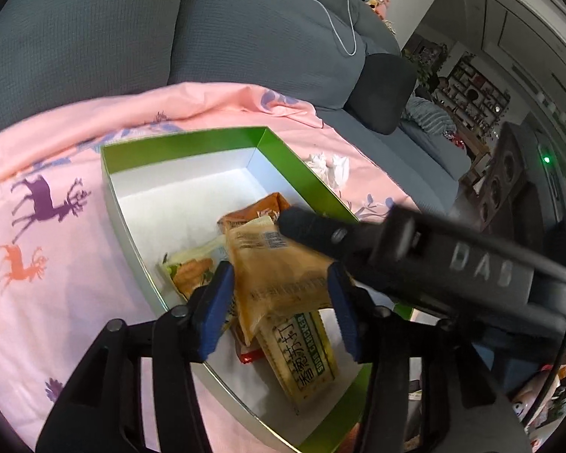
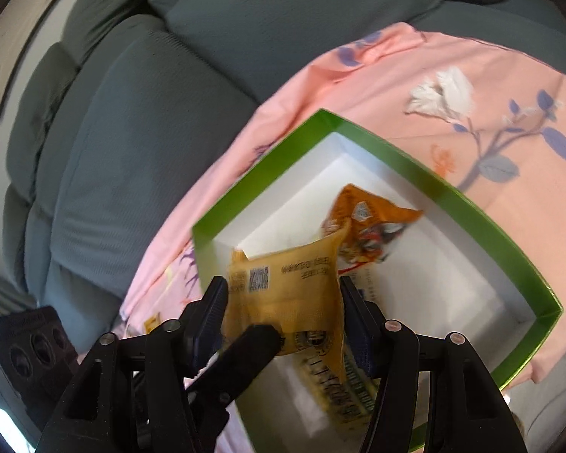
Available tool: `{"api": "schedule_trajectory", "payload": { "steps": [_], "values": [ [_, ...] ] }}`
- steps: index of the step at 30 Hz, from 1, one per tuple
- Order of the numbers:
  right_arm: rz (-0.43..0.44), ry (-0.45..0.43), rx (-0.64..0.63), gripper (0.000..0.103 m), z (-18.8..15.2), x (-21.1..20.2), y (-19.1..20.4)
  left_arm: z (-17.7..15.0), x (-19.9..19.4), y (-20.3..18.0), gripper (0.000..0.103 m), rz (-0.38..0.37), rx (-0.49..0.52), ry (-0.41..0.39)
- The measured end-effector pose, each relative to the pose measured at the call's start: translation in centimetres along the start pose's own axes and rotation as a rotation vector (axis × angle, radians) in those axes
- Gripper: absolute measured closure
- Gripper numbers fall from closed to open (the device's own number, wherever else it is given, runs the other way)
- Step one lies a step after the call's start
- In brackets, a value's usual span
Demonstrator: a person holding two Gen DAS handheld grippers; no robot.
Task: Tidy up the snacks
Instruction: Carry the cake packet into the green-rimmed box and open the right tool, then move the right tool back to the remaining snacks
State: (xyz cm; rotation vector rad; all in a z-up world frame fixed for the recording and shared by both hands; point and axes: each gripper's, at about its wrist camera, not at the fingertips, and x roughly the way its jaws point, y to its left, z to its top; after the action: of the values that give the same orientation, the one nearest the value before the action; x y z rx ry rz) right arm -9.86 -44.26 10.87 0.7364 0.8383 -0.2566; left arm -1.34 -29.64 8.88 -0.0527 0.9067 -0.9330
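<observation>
Holding several snack packets, the green box sits on pink cloth.

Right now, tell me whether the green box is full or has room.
Has room. The green box holds a few snack packets at one end; its white floor is bare beyond them.

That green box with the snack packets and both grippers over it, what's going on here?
A person is sorting snacks into the green box, which sits on a pink patterned cloth spread over a grey sofa. Both the left gripper and the right gripper bracket a tan snack packet above the box. Which one truly grips it is unclear. Already inside lie an orange packet, a soda cracker pack and a pale green packet. A crumpled white tissue lies on the cloth outside.
</observation>
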Motion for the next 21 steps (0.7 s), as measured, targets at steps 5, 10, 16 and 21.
{"api": "schedule_trajectory", "payload": {
  "steps": [5,10,16,21],
  "values": [
    [0.043,-0.098,0.009,0.035,0.2,-1.7,-0.1,-0.2,-2.9,1.6,0.026,-0.036,-0.050,-0.070],
    [0.068,-0.095,-0.046,0.031,-0.2,-1.7,1.8,-0.8,-6.6,4.0,0.018,0.031,-0.101,-0.128],
    [0.082,-0.087,-0.162,0.022,-1.5,-1.1,5.2,-3.2,-11.7,8.8,0.014,0.194,-0.168,-0.150],
    [0.103,-0.053,-0.272,0.019,-3.0,0.4,8.8,-5.8,-15.1,13.0,0.014,0.322,-0.214,-0.106]
  ]
}}
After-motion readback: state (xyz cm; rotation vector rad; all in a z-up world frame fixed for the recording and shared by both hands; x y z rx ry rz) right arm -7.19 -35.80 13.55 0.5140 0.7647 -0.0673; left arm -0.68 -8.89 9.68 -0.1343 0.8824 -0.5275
